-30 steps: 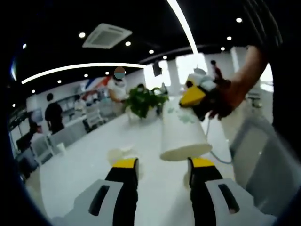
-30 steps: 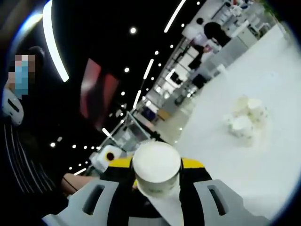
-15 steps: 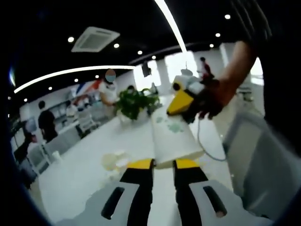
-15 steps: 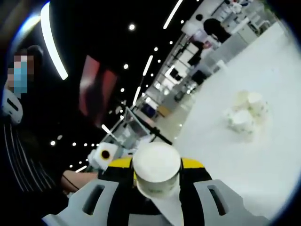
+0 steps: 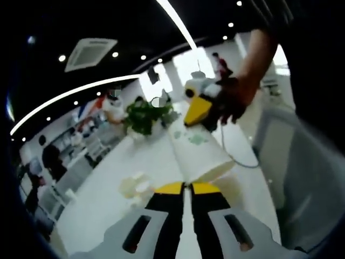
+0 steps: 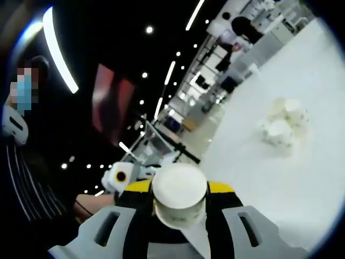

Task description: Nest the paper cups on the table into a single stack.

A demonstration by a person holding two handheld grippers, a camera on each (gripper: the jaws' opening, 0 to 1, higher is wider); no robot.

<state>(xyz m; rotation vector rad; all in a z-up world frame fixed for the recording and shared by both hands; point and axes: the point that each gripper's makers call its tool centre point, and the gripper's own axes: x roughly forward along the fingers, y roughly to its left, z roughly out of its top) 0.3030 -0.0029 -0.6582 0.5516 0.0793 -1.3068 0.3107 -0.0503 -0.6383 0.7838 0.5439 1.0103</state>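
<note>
A white paper cup (image 5: 198, 154) with a green print hangs tilted over the table, wide rim toward me. My right gripper (image 5: 200, 110), held by a hand (image 5: 233, 97), is shut on its narrow end. My left gripper (image 5: 183, 188) has its jaws drawn together to a thin slit at the lower edge of the cup's rim. In the right gripper view the same cup (image 6: 179, 190) sits clamped in the right gripper (image 6: 179, 202), its round end facing out. Several loose cups lie in a cluster on the white table (image 5: 102, 205), seen as cups (image 5: 135, 186) and cups (image 6: 283, 129).
A potted plant (image 5: 143, 114) stands at the table's far end. A thin cable (image 5: 237, 159) trails over the table's right edge beside grey chairs (image 5: 302, 178). People stand in the background. A masked person (image 6: 21, 124) is close on the left.
My left gripper's jaws have closed from wide apart to almost touching at the cup's rim. The right gripper and its cup hold steady, and both views have shifted slightly.
</note>
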